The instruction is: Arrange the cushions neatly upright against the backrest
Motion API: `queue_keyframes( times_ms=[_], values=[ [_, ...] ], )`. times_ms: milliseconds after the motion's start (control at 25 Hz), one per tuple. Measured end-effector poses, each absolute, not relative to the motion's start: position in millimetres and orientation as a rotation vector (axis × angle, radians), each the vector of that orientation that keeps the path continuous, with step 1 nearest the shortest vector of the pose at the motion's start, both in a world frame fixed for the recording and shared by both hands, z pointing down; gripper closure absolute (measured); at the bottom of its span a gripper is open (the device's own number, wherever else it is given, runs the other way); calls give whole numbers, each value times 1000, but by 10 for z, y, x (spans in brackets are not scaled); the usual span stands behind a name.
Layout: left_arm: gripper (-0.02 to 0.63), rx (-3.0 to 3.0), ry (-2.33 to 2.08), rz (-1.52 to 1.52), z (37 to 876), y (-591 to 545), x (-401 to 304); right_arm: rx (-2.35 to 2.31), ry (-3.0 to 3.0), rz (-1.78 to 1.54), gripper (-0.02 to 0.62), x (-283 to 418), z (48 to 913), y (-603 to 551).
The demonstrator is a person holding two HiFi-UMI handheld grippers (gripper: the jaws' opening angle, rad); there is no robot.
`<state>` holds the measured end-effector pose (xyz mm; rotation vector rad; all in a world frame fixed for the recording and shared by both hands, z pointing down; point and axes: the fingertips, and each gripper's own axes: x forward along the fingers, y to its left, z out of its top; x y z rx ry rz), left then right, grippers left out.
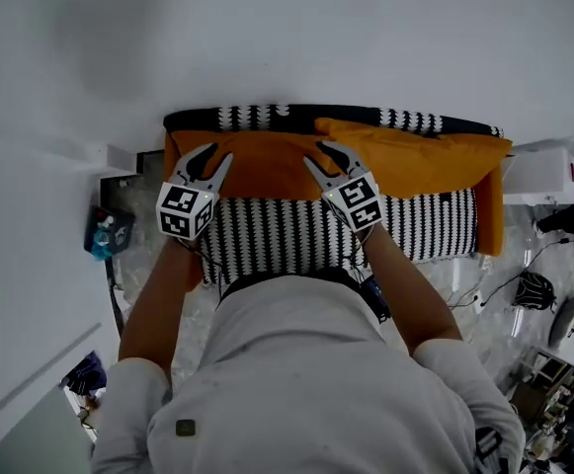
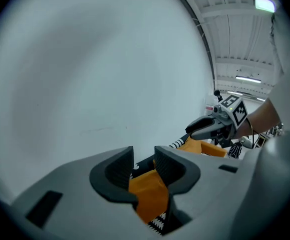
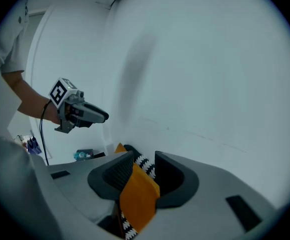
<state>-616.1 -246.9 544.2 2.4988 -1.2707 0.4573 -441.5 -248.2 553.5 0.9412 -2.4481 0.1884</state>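
Observation:
An orange cushion (image 1: 267, 166) hangs in front of the backrest (image 1: 257, 117) of a black-and-white patterned sofa (image 1: 287, 230), held by its top edge. My left gripper (image 1: 212, 161) is shut on its left part and my right gripper (image 1: 326, 156) on its right part. In the left gripper view the orange fabric (image 2: 147, 196) sits between the jaws of the left gripper (image 2: 144, 159). The right gripper view shows the same fabric (image 3: 137, 199) pinched in the right gripper (image 3: 145, 164). A second orange cushion (image 1: 425, 156) leans along the backrest to the right.
A white wall rises directly behind the sofa. A blue object (image 1: 104, 233) lies on the floor at the sofa's left end. A white box (image 1: 533, 176) stands at its right end, with cables and a dark bag (image 1: 533, 289) on the floor.

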Motion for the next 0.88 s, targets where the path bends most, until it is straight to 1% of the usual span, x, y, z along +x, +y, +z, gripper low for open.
queue_keyframes(
  times_ms=[80,280,400,680,880],
  values=[
    [479,2520,-1279,439,5289,-2351,-6105,978,-2479,171,456,-4387,5361,-2426],
    [538,2565,-1319,362,4956,-2138,-5970,1031,-2550,72,514,-4366,4896,-2295],
    [558,2585,-1320,321,4792,-2063,-5921,1036,-2574,56,542,-4334,4771,-2209],
    [592,2607,-1298,284,4630,-1921,-5797,1057,-2604,16,567,-4217,4512,-2083],
    [597,2668,-1297,290,4454,-1917,-5571,1036,-2614,24,569,-4002,4404,-2033]
  ],
)
